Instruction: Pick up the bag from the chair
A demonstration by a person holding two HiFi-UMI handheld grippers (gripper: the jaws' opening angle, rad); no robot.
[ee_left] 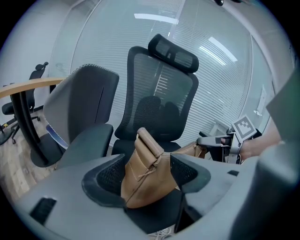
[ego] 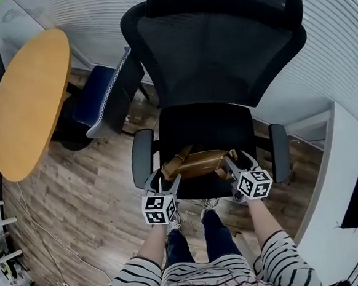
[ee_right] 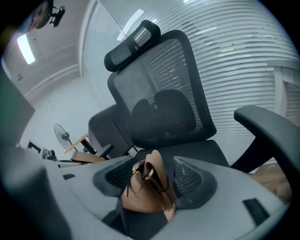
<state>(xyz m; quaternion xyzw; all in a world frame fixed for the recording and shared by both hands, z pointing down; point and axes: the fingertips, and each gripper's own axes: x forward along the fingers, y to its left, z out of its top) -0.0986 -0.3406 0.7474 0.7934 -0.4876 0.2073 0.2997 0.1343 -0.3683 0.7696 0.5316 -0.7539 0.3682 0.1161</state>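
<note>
A tan leather bag (ego: 196,162) lies across the front of the black office chair's seat (ego: 205,128). My left gripper (ego: 163,179) is at the bag's left end and my right gripper (ego: 241,161) at its right end. In the left gripper view the left gripper (ee_left: 149,171) stands wide, with the bag's (ee_left: 147,180) rolled end between its pads and not squeezed. The right gripper view shows the right gripper (ee_right: 152,180) equally wide around the bag's (ee_right: 145,192) buckled end. Neither lifts the bag off the seat.
The chair's armrests (ego: 142,157) (ego: 280,150) flank both grippers. Its mesh backrest (ego: 215,50) rises behind the bag. A round wooden table (ego: 28,102) and a second chair with a blue seat (ego: 98,93) stand to the left. The person's legs (ego: 202,236) are at the seat's front edge.
</note>
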